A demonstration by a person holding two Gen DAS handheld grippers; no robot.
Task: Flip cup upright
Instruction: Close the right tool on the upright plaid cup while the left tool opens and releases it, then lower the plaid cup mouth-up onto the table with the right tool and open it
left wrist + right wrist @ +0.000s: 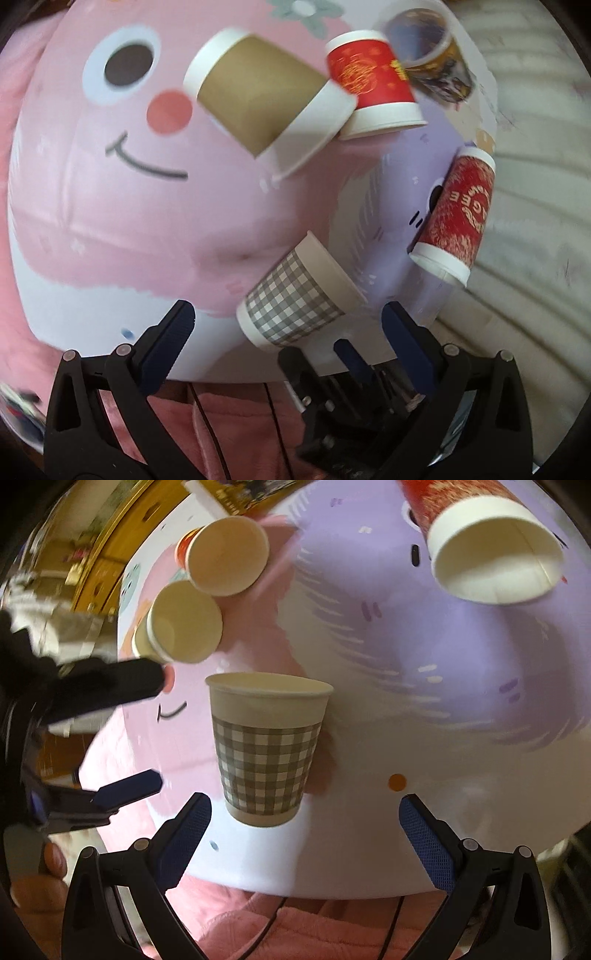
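A round bench (480, 709) printed with a pink smiling face and a lilac patch carries the cups; pale ribbed flooring lies beyond its edge, and a gold-toned fixture blurs at the far left of the right wrist view. The checked cup (267, 747) stands upright near the bench's near rim. The right tongs (304, 821) are spread wide, empty, just before it. The left tongs (286, 325) are spread too, holding nothing.
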